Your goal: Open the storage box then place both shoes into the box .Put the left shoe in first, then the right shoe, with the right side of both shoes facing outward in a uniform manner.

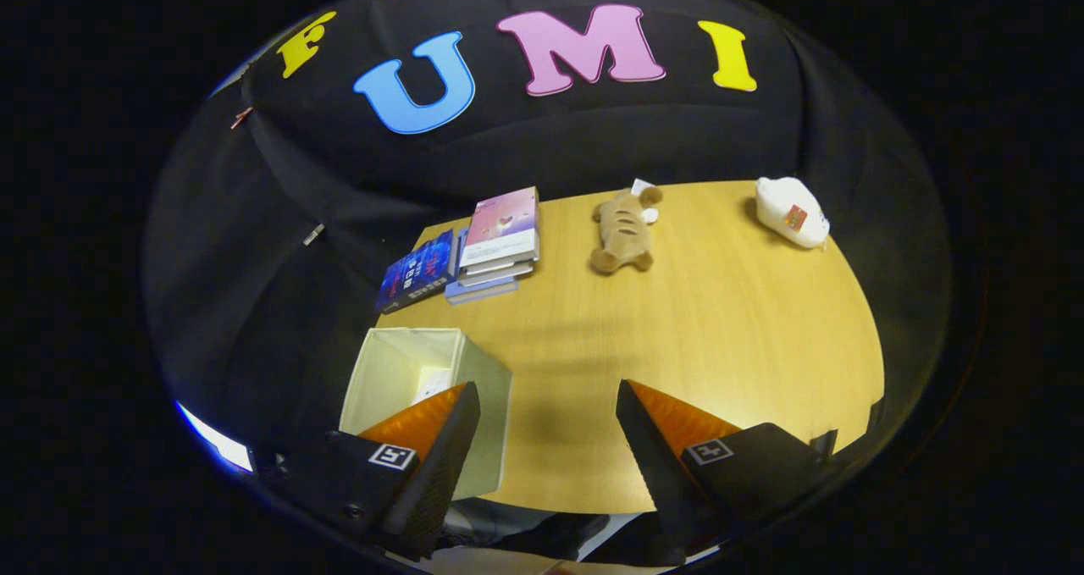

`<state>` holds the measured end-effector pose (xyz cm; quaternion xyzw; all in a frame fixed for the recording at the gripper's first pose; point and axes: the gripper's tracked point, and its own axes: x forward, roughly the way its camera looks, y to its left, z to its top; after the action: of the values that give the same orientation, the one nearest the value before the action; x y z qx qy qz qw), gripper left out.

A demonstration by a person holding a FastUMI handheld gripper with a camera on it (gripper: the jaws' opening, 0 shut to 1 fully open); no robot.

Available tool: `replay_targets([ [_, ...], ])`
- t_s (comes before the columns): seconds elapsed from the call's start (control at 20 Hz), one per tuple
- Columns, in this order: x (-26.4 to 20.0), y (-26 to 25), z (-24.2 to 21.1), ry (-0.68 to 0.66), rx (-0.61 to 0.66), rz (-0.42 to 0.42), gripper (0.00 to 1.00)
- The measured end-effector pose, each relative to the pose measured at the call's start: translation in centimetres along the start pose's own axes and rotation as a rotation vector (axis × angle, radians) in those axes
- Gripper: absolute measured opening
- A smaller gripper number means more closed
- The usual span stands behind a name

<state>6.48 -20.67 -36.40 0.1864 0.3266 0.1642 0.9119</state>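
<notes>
Book (pixel 501 229) covers at centre left show print too small to read. The gripper (pixel 546 427) is spread wide, holding nothing, over bare table (pixel 720 329). The open storage box (pixel 406 372) sits at lower left, behind the left finger.

dim booth, overhead light on table (pixel 720 321), soft shadows, sharp centre, fisheye bending at edges.

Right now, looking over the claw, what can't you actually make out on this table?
- Cream fabric storage box: its floor is hidden by its walls and one finger of the open claw.
- Small white plastic-wrapped bundle: contents too small to tell.
- Dark shapes below the wooden table's near edge: cut off.
</notes>
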Motion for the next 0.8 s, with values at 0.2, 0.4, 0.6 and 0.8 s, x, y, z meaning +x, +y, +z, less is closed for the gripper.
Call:
replay_targets([
  [0.2,-1.5,-2.8,2.0,-0.117,-0.065,-0.053,0.99],
  [0.4,-3.2,-4.4,4.1,-0.241,-0.160,-0.073,0.99],
  [0.6,-4.9,-5.3,6.1,-0.347,-0.257,-0.088,0.99],
  [0.8,-5.7,-5.7,6.4,-0.411,-0.322,-0.082,0.99],
])
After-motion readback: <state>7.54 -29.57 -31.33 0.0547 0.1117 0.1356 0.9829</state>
